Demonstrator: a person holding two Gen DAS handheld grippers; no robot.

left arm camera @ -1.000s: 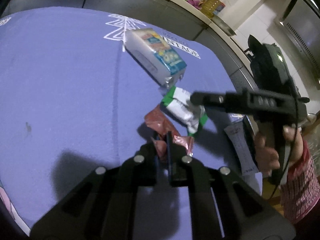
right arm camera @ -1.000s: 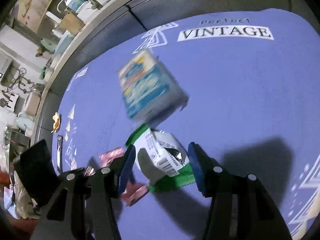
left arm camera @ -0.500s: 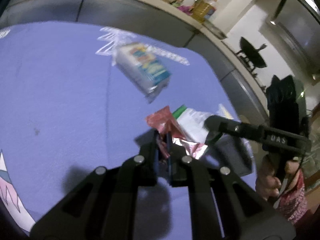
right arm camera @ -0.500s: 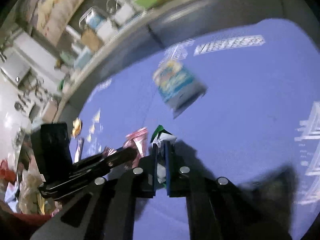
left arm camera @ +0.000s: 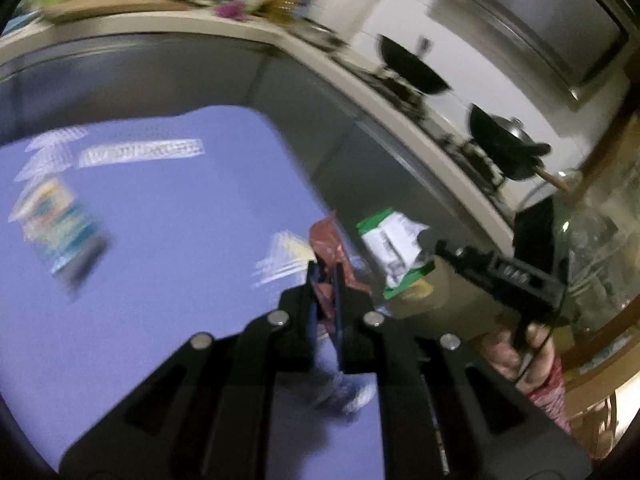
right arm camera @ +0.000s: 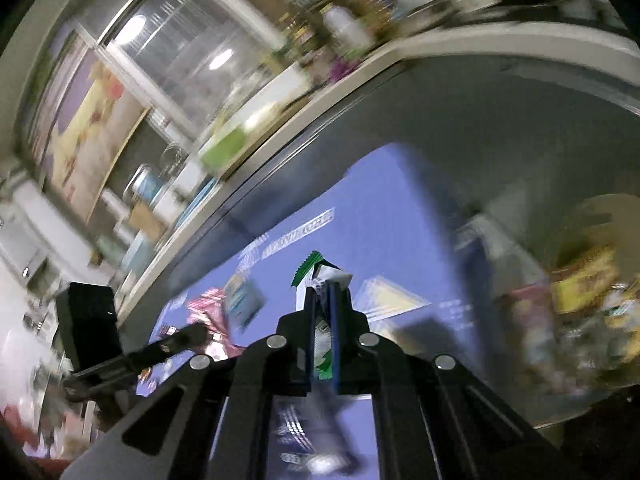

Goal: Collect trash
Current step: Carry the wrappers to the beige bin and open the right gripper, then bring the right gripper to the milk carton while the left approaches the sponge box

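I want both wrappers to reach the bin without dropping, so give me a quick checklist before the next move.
1. Left gripper shut on the red wrapper: ok.
2. Right gripper shut on the green and white wrapper: ok.
3. Both wrappers lifted clear of the purple tablecloth: ok.
4. The two grippers apart, not colliding: ok.
5. Blue and white packet collected: not ok, it lies on the cloth.
6. Bin location: cannot tell.

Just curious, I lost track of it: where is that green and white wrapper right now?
The green and white wrapper is pinched in the right hand-held gripper, lifted above the purple tablecloth; the left view shows it beside the red wrapper.
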